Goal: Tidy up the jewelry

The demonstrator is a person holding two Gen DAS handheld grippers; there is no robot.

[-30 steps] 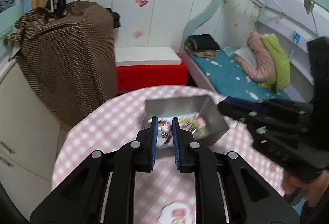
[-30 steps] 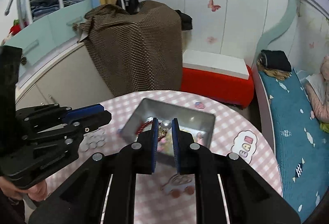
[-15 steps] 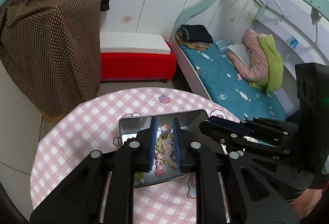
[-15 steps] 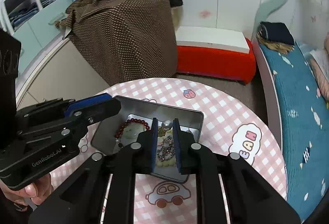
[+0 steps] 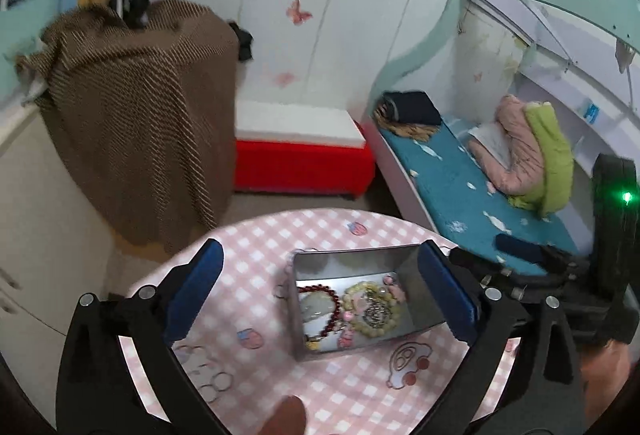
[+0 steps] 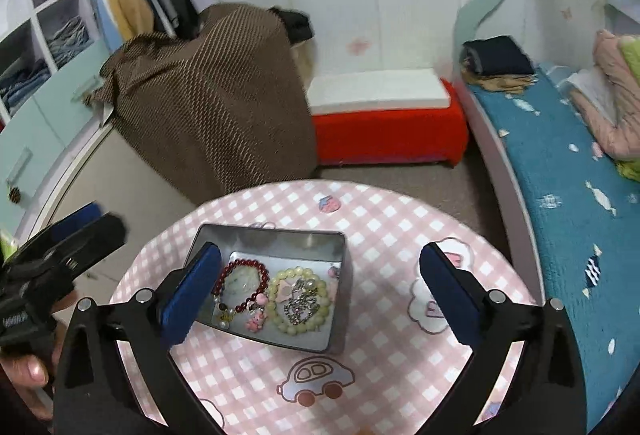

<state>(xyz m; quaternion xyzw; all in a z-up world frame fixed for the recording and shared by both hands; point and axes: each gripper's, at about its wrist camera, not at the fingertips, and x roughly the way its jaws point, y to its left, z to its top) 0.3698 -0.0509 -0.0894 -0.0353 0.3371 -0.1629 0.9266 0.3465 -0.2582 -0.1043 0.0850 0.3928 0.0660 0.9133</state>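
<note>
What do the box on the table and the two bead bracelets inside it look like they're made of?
Box: likely thin metal, a tin, with grey brushed walls showing dull reflections.
Dark red bracelet: glossy round beads, perhaps stone or glass; the look leaves it open.
Pale yellow-green bracelet: translucent, milky beads, jade-like or plastic.

- L gripper (image 5: 318, 289) stood wide open, blue pads far apart at lower left & lower right of its frame; jaws had just been opening, nothing gripped.
- R gripper (image 6: 320, 285) likewise wide open, jaws just opened, nothing pinched.
- Hand (image 6: 30, 371) at lower-left edge of R view held L gripper's body.
</note>
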